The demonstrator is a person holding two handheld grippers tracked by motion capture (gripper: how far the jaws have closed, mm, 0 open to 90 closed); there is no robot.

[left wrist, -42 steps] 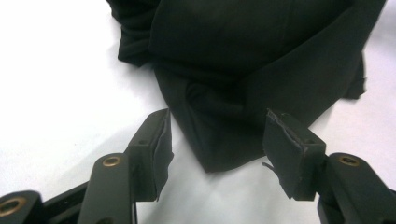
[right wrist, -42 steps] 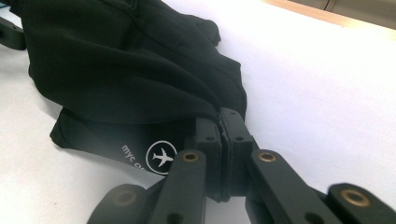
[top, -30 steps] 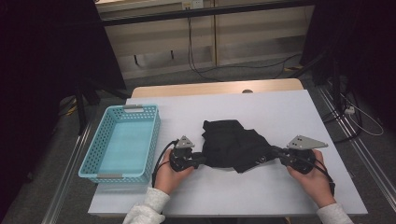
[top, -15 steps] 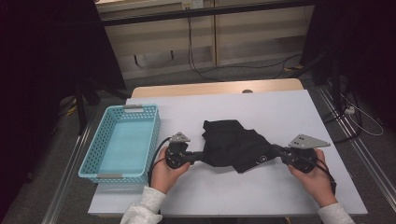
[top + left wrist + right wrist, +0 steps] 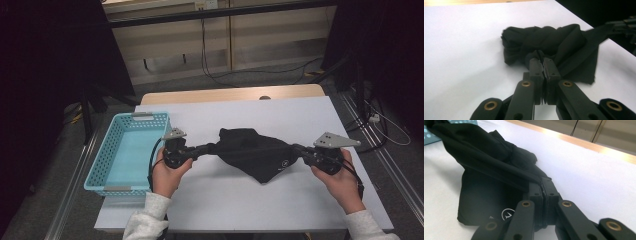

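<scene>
Two claws, left claw [image 5: 209, 148] and right claw [image 5: 298, 148], each pinch one black garment [image 5: 255, 155] beside one blue basket [image 5: 111, 167].

Beyond the jaws, a white table [image 5: 215, 200] with a wooden far edge stood on grey floor [image 5: 260, 80]; cables [image 5: 210, 55] hung before beige wall panels [image 5: 170, 45].

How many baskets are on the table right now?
1. The basket sits at the table's left edge, beside the left claw, with nothing visible inside it. The black cloth could hide nothing that big.
</scene>
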